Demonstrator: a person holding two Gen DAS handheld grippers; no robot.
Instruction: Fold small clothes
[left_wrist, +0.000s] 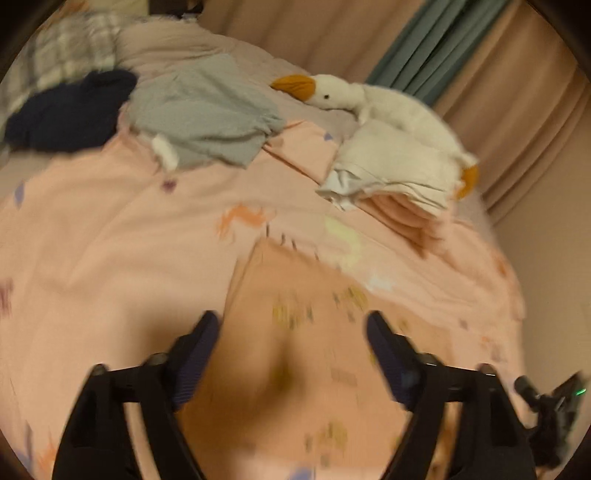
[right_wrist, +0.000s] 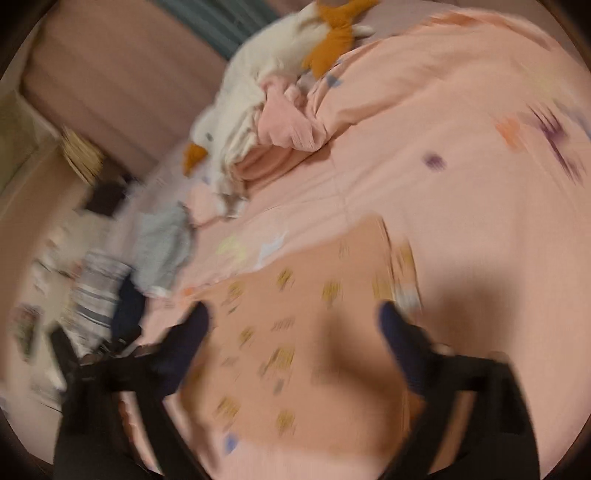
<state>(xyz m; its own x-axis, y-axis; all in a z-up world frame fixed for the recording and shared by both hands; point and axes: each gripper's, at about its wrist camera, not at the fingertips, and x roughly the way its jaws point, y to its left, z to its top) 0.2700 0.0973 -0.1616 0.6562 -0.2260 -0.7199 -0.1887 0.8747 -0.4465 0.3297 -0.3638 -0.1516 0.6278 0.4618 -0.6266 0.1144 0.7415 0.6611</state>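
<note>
Both grippers, left (left_wrist: 291, 328) and right (right_wrist: 291, 317), are hovering with fingers spread apart over a peach garment (left_wrist: 295, 354) with blurred yellow prints, lying flat at the bed's (left_wrist: 110, 221) near edge, folded clothes (left_wrist: 391, 173) sitting beyond.

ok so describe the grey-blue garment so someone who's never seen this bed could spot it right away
Start at the white goose plush on the pink bedspread and look along its orange beak. The grey-blue garment lies crumpled there, beside a navy garment. It is the only pale grey-blue piece, and a small white tag shows at its near edge.
</note>
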